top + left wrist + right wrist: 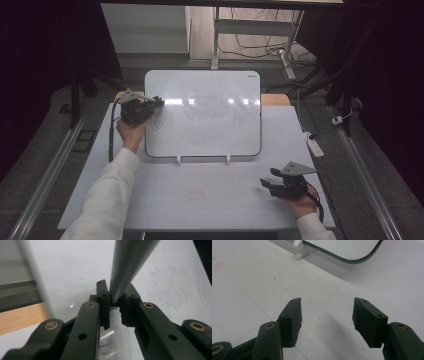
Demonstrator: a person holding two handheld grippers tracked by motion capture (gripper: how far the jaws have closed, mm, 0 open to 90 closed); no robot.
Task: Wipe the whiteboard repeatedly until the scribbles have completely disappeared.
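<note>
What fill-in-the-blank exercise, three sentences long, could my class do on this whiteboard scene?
1. The left gripper is shut on a grey ____, held at the whiteboard's left edge.
2. The right gripper rests over the table with its jaws ____ and nothing between them.
3. The scribbled dark marks lie near the board's ____ edge in the high view.

Missing words: marker; open; left
</note>
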